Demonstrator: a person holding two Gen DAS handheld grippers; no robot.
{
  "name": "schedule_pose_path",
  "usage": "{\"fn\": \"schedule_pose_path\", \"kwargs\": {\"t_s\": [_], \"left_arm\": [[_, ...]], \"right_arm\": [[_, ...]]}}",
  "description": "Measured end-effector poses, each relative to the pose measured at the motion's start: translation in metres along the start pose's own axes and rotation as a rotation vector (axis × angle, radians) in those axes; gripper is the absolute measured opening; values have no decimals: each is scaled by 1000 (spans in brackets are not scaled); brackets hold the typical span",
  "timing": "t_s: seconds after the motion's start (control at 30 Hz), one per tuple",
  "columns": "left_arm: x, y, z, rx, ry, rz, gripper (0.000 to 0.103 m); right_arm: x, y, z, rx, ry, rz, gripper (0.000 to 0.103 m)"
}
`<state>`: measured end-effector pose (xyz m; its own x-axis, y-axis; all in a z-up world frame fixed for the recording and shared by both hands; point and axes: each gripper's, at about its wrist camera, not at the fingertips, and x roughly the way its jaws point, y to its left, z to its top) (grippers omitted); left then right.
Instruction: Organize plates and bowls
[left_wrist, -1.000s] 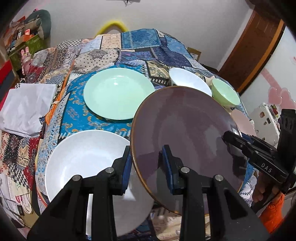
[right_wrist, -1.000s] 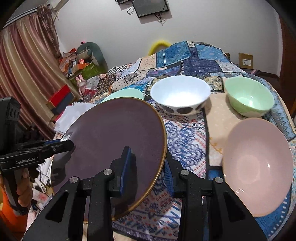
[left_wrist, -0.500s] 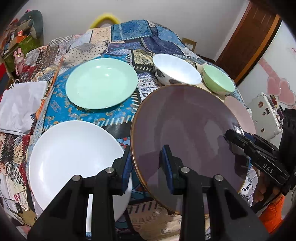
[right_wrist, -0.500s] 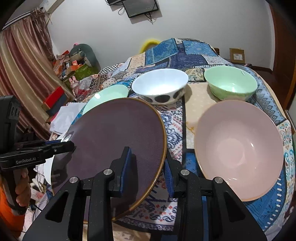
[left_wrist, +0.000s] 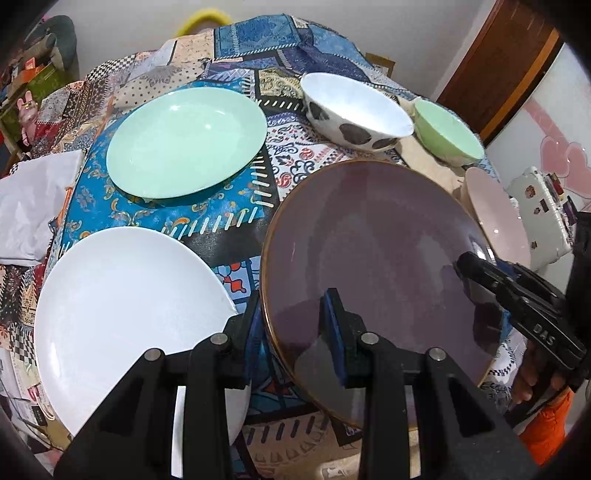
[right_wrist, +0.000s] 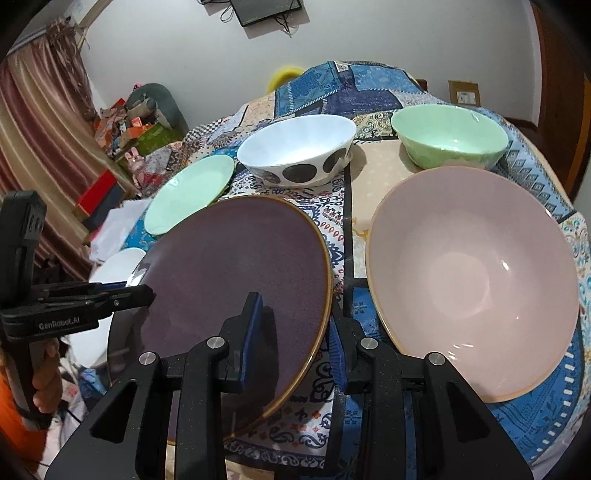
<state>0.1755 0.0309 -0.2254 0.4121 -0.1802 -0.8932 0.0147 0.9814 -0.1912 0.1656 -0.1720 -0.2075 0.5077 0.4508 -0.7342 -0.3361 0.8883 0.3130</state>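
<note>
Patchwork cloth in blues and creams covers the counter, with a cluttered room and a plain pale wall beyond; nearest of all, the purple plate hangs tilted above the cloth, pinched on opposite edges by both tools; the left claw is clamped on its near-left rim, one blue pad on the face and one beneath, and the right claw is clamped on the opposite rim in the same way. I judge this plate to be glazed stoneware, so stiff, fairly heavy, slick under rubber pads and liable to chip; a hold on the rim at two opposite sides, as now, seems the safest; its face is matt dusky purple with a thin brown-gold edge. Just beside it on the cloth lies the white plate, flat and glossy; to the other side sits the wide pink bowl, shallow, with a tan rim. Farther off rests the mint plate; farthest stand the white bowl with dark spots and the green bowl, side by side but apart.
</note>
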Motion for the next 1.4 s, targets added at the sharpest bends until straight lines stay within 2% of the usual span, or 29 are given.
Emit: {"fn": "schedule_pose_path", "kwargs": {"t_s": [0.4,0.53,0.77,0.9,1.0,1.17,1.4], "left_arm": [[20,10,1,-40,48,-33,32],[27,8,-2,-22,50,0,32],[25,15,0,-53,47,-27,32],[11,11,-1,-34,2,-16,32],[-2,7,-1,-23,-26,-38,32],[-26,-4,-2,11,-86,-6,32],[-68,2,-10,40,-155,41,32]], "right_arm": [[4,5,-3,-16,-22,-71,30],[8,7,-4,-30,-11,-104,30],[14,7,-5,-20,32,-120,31],[11,5,-6,-3,35,-133,33],[1,3,-3,16,9,-117,33],[-17,12,2,3,-36,-94,35],[-23,33,5,-26,-50,-42,38]]}}
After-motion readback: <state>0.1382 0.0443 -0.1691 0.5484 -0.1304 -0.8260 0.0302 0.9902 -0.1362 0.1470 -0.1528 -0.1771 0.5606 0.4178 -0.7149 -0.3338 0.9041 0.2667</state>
